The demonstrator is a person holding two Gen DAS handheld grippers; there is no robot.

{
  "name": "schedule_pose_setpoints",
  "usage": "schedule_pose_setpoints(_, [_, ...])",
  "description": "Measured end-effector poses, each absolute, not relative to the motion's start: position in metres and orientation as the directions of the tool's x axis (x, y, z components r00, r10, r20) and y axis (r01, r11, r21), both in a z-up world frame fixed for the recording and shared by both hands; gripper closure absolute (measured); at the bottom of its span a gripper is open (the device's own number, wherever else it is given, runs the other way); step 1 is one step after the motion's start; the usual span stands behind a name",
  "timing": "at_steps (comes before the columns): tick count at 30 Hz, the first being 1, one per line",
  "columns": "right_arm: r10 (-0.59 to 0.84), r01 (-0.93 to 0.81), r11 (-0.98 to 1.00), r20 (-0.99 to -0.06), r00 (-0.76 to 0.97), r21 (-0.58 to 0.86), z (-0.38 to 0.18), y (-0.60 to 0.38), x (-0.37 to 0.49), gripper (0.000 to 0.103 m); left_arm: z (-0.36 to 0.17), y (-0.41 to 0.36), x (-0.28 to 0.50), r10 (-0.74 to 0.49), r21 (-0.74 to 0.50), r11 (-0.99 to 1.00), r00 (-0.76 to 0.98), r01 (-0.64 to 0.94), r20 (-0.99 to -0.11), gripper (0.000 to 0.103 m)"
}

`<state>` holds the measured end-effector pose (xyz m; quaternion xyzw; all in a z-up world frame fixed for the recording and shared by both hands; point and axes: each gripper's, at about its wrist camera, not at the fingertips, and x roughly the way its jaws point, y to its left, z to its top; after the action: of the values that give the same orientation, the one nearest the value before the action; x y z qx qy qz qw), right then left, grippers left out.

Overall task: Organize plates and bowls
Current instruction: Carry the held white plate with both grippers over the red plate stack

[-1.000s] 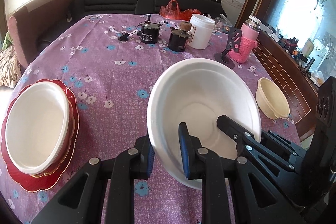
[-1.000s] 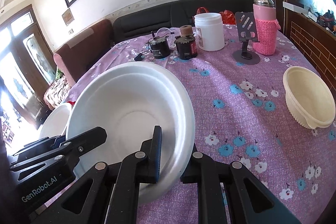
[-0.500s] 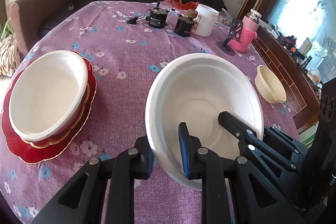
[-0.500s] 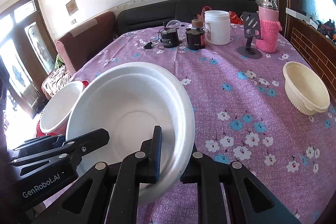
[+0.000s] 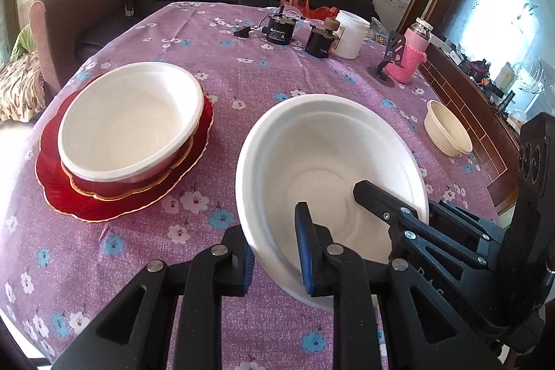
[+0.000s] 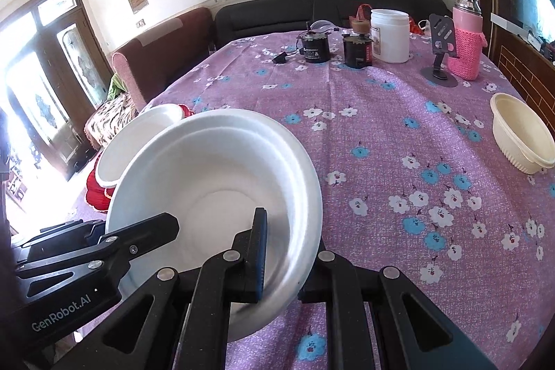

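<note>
While both tongs clamp the rim of one white foam bowl [image 5: 329, 175] — the left tongs [image 5: 274, 252] on its near-left edge, the right tongs [image 6: 288, 255] on its near-right edge — the bowl hangs tilted above the purple flowered bench [image 5: 242, 85], clear of the cloth. What matters for the coming move is direction: the stack it seems bound for lies to the left of the held bowl, a second white bowl [image 5: 131, 117] nested in a red bowl on a red scalloped plate [image 5: 114, 210]. That stack sits on the left hand's side, so the left tongs are the nearer pair. A cream bowl [image 6: 520, 141] waits well apart on the right — likely a later pick.
</note>
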<state>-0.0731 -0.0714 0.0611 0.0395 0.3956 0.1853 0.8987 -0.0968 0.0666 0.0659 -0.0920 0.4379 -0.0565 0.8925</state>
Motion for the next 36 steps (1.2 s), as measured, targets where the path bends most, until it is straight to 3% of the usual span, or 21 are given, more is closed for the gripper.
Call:
schedule_pose_setpoints(23, [0.426, -0.436, 0.886, -0.655, 0.624, 0.161, 0.098, -0.01, -0.115, 0.089, 0.101, 0.121, -0.158, -0.128, -0.229, 0.972, 0.712, -0.047, -0.69, 0.082])
schedule_pose_setpoints(36, [0.452, -0.523, 0.847, -0.642, 0.62, 0.091, 0.125, 0.05, -0.102, 0.089, 0.118, 0.173, -0.155, -0.047, -0.233, 0.962, 0.755, -0.142, -0.654, 0.082])
